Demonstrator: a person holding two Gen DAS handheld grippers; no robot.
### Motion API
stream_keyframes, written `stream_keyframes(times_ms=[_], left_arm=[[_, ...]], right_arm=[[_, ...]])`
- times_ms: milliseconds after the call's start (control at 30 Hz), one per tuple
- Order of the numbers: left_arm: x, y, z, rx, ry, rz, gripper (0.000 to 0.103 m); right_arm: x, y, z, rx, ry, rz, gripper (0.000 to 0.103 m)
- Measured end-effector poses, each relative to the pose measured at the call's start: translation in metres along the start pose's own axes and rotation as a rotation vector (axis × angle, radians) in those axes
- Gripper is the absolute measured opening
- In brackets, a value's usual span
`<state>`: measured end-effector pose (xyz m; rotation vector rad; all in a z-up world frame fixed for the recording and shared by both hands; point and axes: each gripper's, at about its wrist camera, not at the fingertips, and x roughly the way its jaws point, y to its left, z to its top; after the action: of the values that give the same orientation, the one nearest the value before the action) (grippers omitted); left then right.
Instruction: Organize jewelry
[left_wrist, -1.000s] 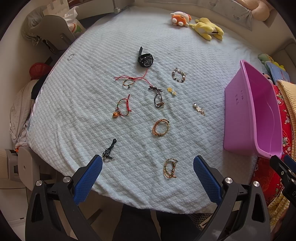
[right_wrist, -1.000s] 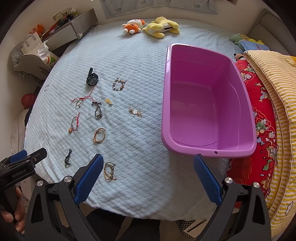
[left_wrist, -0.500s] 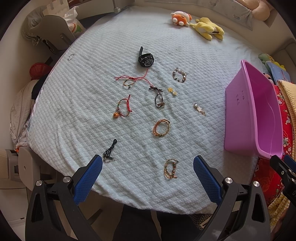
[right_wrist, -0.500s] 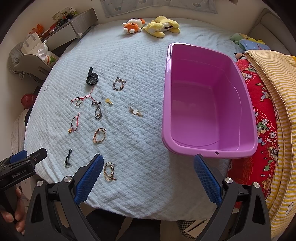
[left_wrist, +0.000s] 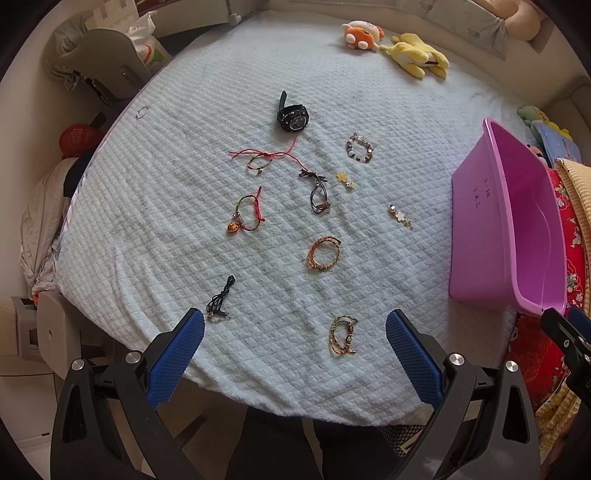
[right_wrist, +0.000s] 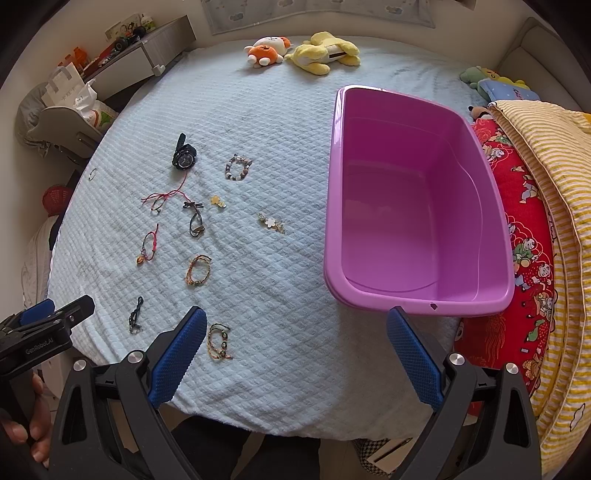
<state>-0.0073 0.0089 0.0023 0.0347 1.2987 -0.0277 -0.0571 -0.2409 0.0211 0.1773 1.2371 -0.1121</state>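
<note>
Several jewelry pieces lie on a light blue quilted bedspread (left_wrist: 184, 221): a black watch (left_wrist: 291, 117), a bead bracelet (left_wrist: 359, 148), red string bracelets (left_wrist: 258, 160), a braided orange bracelet (left_wrist: 324, 253), a black cord (left_wrist: 220, 299) and a woven bracelet (left_wrist: 342, 335) nearest the front edge. An empty purple bin (right_wrist: 413, 206) stands on the right. My left gripper (left_wrist: 294, 354) is open and empty above the front edge, the woven bracelet between its fingers. My right gripper (right_wrist: 294, 354) is open and empty in front of the bin; the woven bracelet (right_wrist: 218, 340) lies by its left finger.
Two plush toys (right_wrist: 306, 50) lie at the far edge of the bed. A red patterned pillow (right_wrist: 524, 266) and a yellow striped blanket (right_wrist: 554, 184) lie right of the bin. A shelf with clutter (right_wrist: 122, 55) stands at the back left.
</note>
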Motion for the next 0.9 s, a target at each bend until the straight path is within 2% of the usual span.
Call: stream_keyframes(times_ms=[433,600,900], left_arm=[[0.001,0.01,-0.009,-0.014,-0.002,0.008,0.097],[0.01,0.016,-0.026,-0.045,0.015,0.026,0.097],[0.041,0.049,-0.062,-0.148,0.051,0.084,0.097]], right_arm=[[0.002,0.01,-0.004,-0.019,0.003,0.007,0.093],[0.019,0.015,-0.016,-0.067,0.034,0.038,0.093],[0.054,0.031,-0.039,-0.152,0.078,0.091,0.093]])
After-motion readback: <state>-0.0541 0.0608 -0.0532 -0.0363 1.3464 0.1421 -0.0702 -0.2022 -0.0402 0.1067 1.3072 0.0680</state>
